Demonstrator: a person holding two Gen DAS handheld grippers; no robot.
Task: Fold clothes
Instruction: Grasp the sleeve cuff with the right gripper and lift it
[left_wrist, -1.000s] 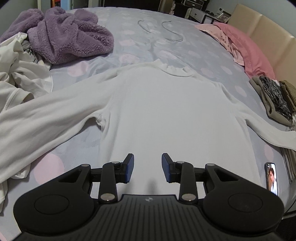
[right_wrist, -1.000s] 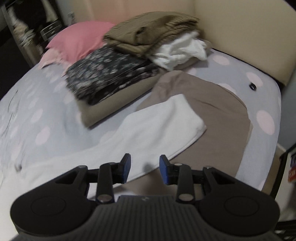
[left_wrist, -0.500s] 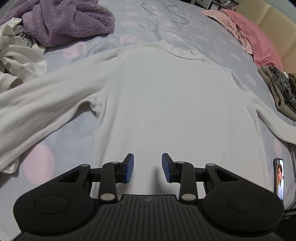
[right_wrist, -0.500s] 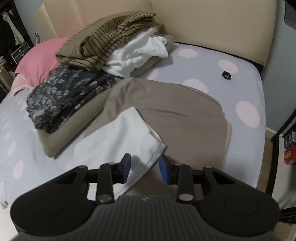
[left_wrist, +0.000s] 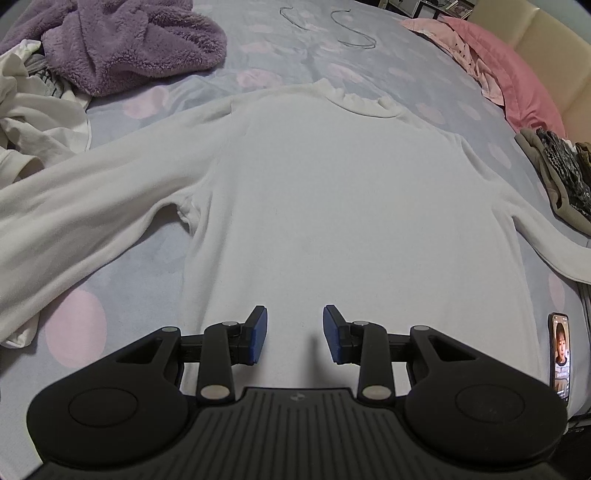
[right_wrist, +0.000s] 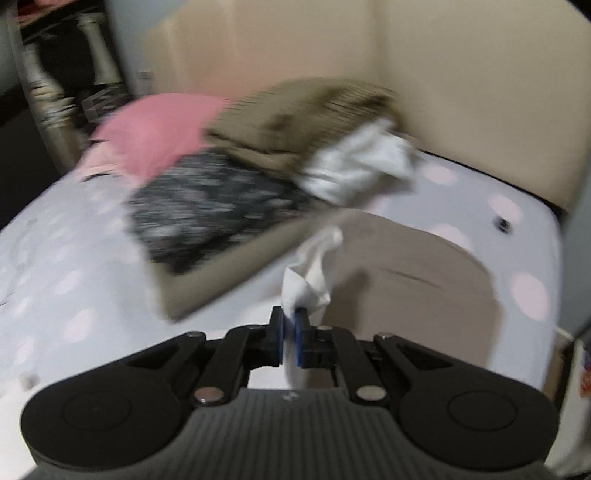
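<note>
Looking back a moment, the right gripper (right_wrist: 290, 319) had its jaws apart over the end of the white sleeve (right_wrist: 314, 266), which lay flat on the brown cloth (right_wrist: 424, 280). Now its jaws have just been closing, and they pinch that sleeve end tight. The sleeve end is bunched up and lifted off the brown cloth. This view is blurry, so the folded pile (right_wrist: 258, 166) behind it looks smeared.

The left gripper (left_wrist: 294, 334) has come a little lower over the white top (left_wrist: 332, 206) than it was a second ago. Its jaws are partly apart and hold nothing; I cannot tell if they touch the cloth. It hangs over the bottom hem.

The white top lies flat on the spotted bed (left_wrist: 74, 325), neck away from me, both sleeves spread out. A purple fluffy robe (left_wrist: 122, 48) sits far off to the left. A phone (left_wrist: 559, 354) lies by the right edge.
</note>
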